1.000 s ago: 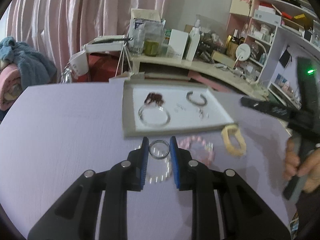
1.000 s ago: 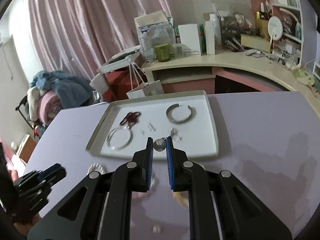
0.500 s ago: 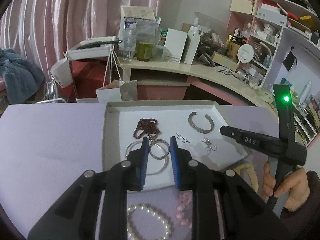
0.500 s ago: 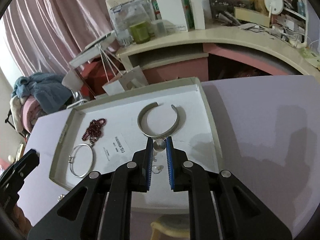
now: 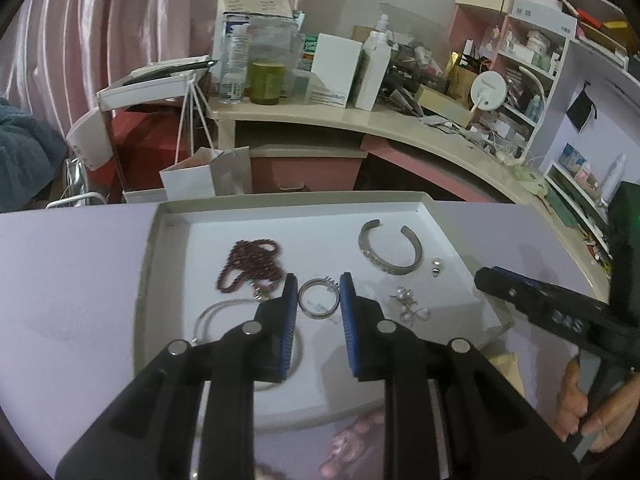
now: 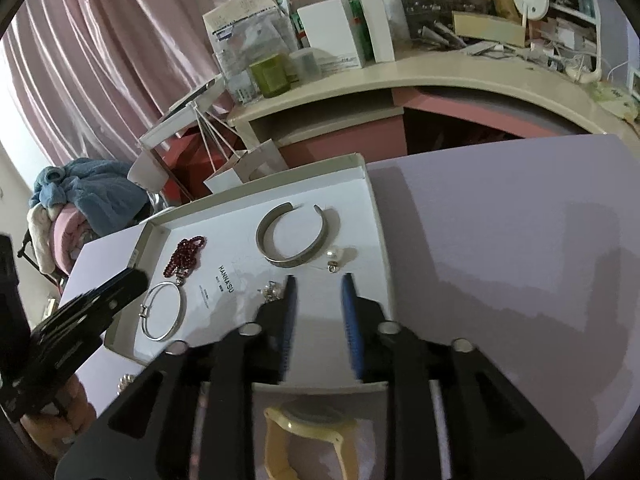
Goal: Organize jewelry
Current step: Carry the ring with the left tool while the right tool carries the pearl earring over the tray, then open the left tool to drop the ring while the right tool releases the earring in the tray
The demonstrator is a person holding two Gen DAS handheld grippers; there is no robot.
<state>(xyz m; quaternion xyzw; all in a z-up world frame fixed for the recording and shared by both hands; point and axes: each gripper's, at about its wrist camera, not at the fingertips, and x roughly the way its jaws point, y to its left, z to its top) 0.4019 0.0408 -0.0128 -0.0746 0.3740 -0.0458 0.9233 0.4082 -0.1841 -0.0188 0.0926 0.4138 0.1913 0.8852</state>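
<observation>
A shallow white tray (image 5: 160,216) (image 6: 380,220) on the purple table holds a silver cuff (image 5: 390,250) (image 6: 294,236), dark red beads (image 5: 250,262) (image 6: 185,256), a thin silver bangle (image 5: 208,316) (image 6: 164,312), small earrings (image 5: 408,300) and a pearl earring (image 5: 437,267) (image 6: 335,258). My left gripper (image 5: 319,296) is shut on a silver ring (image 5: 319,298) and holds it over the tray's middle. My right gripper (image 6: 318,292) is open and empty above the tray's front right, just short of the pearl earring.
A yellow watch (image 6: 312,436) and pink beads (image 5: 352,440) lie on the table in front of the tray. A cluttered desk (image 5: 360,120) and shelves (image 5: 540,60) stand behind the table. The table's right part (image 6: 500,260) is bare purple.
My right gripper has opened and the pearl earring it held now lies in the tray beside the cuff. My left gripper has moved further over the tray with the ring.
</observation>
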